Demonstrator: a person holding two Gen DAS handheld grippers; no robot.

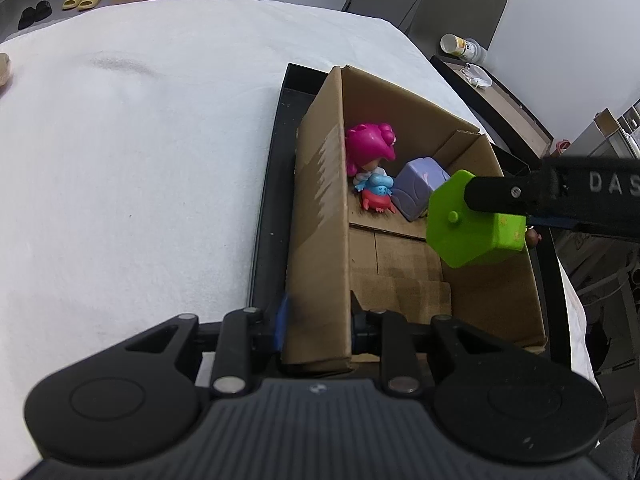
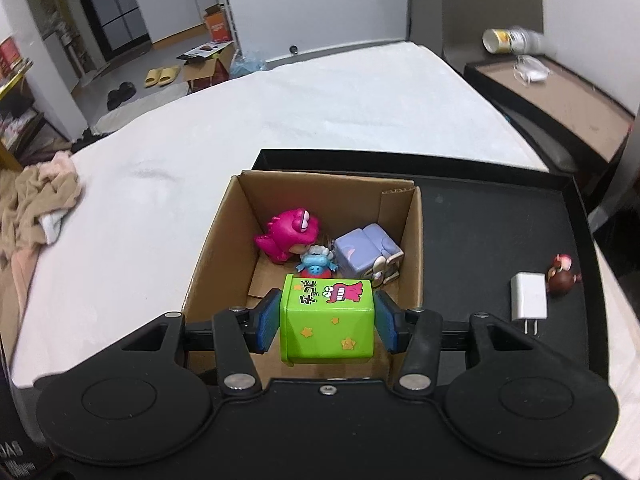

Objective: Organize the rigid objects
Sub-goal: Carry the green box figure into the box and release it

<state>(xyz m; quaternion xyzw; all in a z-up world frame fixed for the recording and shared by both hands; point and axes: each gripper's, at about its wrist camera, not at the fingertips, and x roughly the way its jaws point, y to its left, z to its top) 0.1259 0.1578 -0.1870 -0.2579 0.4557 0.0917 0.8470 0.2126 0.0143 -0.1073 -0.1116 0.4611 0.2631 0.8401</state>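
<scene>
A cardboard box (image 2: 216, 240) stands on a black tray (image 2: 480, 220). In it lie a pink dinosaur figure (image 2: 290, 234), a small blue-and-red figure (image 2: 316, 264) and a lilac toy (image 2: 362, 254). My right gripper (image 2: 326, 318) is shut on a green hexagonal toy box (image 2: 326, 320) and holds it over the box's near edge. In the left wrist view the green toy (image 1: 472, 224) hangs above the box's right side. My left gripper (image 1: 318, 320) is shut on the near left wall of the cardboard box (image 1: 320, 220).
A white charger (image 2: 528, 298) and a small brown figure (image 2: 562, 276) lie on the tray to the right of the box. A crumpled beige cloth (image 2: 36, 204) lies at the left on the white sheet (image 2: 300, 108). A black side table (image 2: 560, 96) stands at the far right.
</scene>
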